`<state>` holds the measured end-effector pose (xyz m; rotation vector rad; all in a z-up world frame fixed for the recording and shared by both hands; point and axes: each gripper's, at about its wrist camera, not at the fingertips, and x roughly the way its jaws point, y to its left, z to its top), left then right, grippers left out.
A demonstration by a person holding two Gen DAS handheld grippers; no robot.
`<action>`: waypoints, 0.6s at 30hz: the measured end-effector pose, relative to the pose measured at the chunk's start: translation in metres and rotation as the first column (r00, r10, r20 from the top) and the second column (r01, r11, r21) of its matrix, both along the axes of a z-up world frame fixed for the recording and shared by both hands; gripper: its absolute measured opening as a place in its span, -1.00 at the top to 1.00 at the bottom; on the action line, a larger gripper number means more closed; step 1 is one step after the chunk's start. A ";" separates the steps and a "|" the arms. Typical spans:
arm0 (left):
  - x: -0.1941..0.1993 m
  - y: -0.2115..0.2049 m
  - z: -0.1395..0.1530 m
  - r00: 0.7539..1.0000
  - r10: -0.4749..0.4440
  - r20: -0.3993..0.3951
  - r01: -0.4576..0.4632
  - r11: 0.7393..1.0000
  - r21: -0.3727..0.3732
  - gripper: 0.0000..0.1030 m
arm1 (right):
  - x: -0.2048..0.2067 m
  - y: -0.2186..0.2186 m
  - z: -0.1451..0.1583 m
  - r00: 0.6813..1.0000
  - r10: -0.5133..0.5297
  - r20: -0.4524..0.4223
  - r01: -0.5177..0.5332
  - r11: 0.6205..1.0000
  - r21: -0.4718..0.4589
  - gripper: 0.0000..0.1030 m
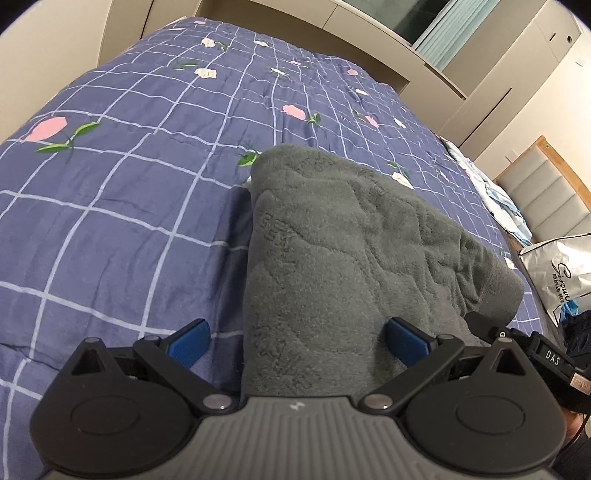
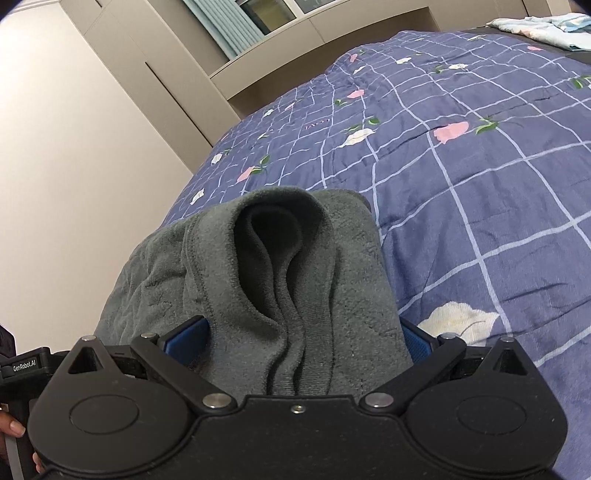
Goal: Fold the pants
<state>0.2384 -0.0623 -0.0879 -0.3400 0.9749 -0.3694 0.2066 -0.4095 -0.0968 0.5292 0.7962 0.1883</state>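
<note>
Left wrist view: left claw [image 1: 297, 341] spread wide, astride the grey fleece pants [image 1: 354, 236], folded on the bed [image 1: 110, 206], running toward 1 o'clock. Right claw [image 2: 301, 341] wide too, bunched waistband between its pads, not visibly clamped. Soft, bulky, limp; best gripped at hemmed edges.

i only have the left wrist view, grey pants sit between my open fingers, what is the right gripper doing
Observer: The right gripper has a bunched edge of the grey pants between its wide-spread fingers.
Operator: which part of the pants
Observer: An open end with a stitched hem, its dark inside showing.
Operator: anything else over there
Observer: A light blue cloth lies at the far end of the bed.
</note>
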 end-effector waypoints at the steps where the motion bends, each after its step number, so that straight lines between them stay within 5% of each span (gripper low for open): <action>1: 0.000 -0.001 0.000 1.000 -0.001 0.001 0.001 1.000 0.001 -1.00 | -0.001 0.000 0.000 1.000 -0.003 0.002 0.003 1.000 0.001 -0.99; 18: 0.015 -0.002 -0.007 0.996 -0.020 -0.089 0.018 0.999 -0.028 -1.00 | 0.010 -0.002 0.000 0.997 0.052 -0.051 -0.051 0.999 0.013 -0.99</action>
